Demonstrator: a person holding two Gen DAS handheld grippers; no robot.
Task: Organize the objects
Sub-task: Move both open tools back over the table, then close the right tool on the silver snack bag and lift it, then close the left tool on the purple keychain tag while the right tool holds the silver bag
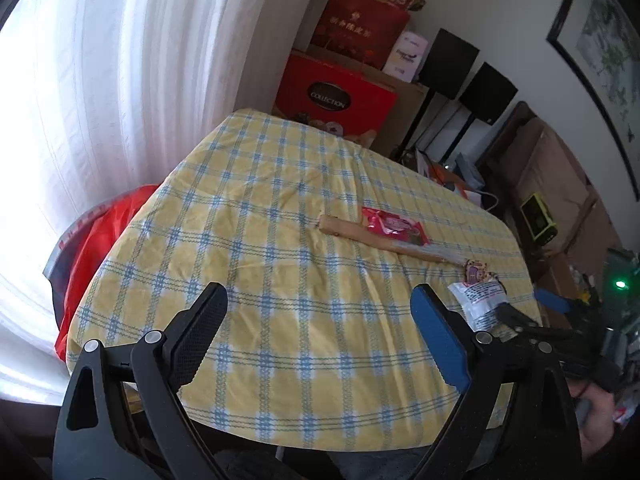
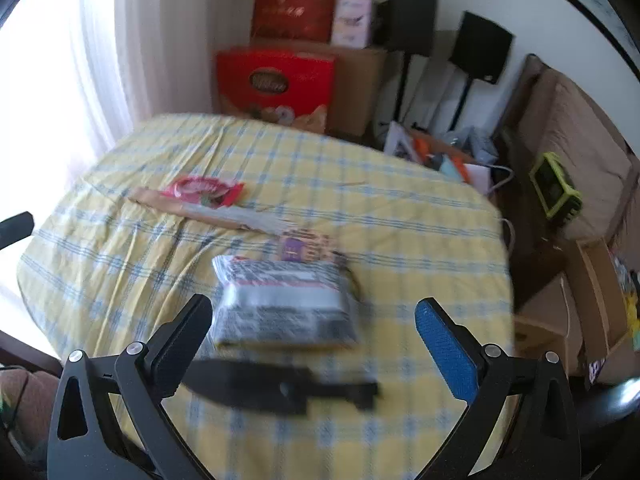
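On the yellow-and-blue checked tablecloth point(image 1: 280, 208) lie a red packet point(image 1: 390, 224), a long folded fan point(image 1: 384, 242), a small purple card point(image 1: 476, 271) and a white printed packet point(image 1: 478, 300). My left gripper point(image 1: 320, 300) hangs open over bare cloth, nothing between its fingers. In the blurred right wrist view my right gripper point(image 2: 314, 312) is open, above the white packet point(image 2: 280, 304), whose near part shows between the fingertips without touching the pads. A flat black elongated object point(image 2: 280, 390) lies just nearer. The red packet point(image 2: 204, 190), fan point(image 2: 224, 212) and card point(image 2: 304, 248) lie beyond. The right gripper point(image 1: 532, 306) also shows at the table's right edge.
Red gift boxes point(image 1: 332, 96) and cardboard stand behind the table's far edge. Black speakers on stands point(image 1: 486, 92) and a brown sofa point(image 1: 560, 168) with a green box point(image 1: 538, 220) fill the right. A white curtain point(image 1: 100, 100) and a red bag point(image 1: 96, 240) flank the left.
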